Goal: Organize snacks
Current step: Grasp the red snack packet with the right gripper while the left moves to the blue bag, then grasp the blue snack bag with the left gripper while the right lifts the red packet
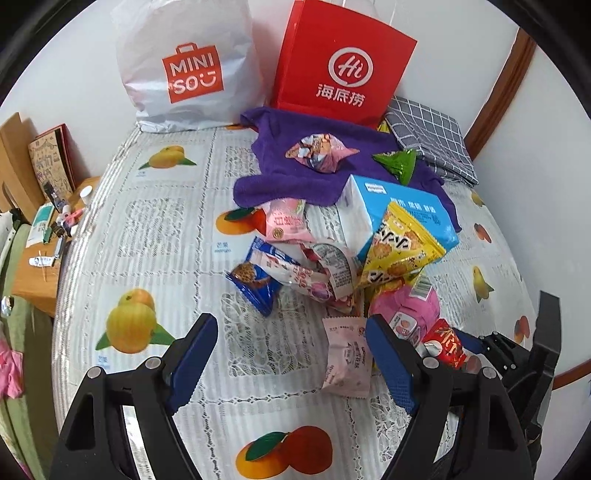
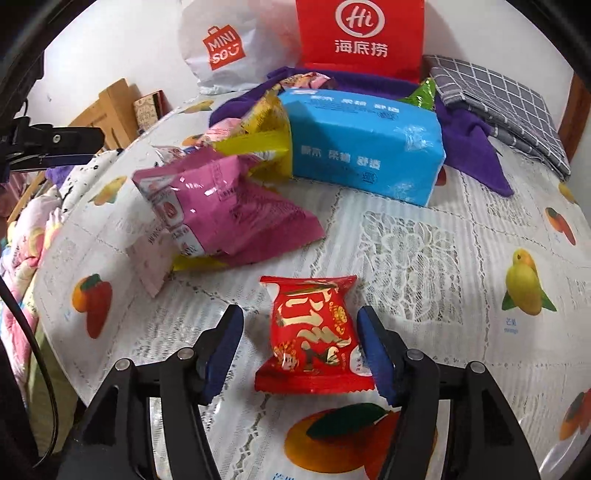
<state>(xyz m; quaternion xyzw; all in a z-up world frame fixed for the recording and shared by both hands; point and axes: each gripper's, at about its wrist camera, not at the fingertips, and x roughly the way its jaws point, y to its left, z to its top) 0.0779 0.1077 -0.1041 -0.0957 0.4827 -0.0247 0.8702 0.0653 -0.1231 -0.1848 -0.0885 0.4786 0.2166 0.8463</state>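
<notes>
I held my right gripper [image 2: 300, 350] nose-down over the red snack packet [image 2: 314, 336], which lay flat on the fruit-print tablecloth [image 2: 424, 240] at six o'clock from the heaped snacks. The packet sat between my two blue pads, its right side hard against the right pad, perhaps touching, with a clear gap to the left pad [image 2: 221, 354]; the jaws stood apart and were not yet pinching it. I judged it had been singled out from the pile so it could be taken alone.

The pile itself, a pink bag [image 2: 229, 199] and a yellow bag [image 2: 266, 136] leaning on a blue tissue pack [image 2: 362, 144], lay at twelve o'clock, with a red paper bag [image 2: 360, 33] and a white shopping bag [image 2: 221, 48] upright against the wall behind, likely as places to sort into.

My left gripper [image 1: 291, 354] hung wide open and empty over bare cloth, a pale pink sachet [image 1: 347, 354] just inside its right pad.
</notes>
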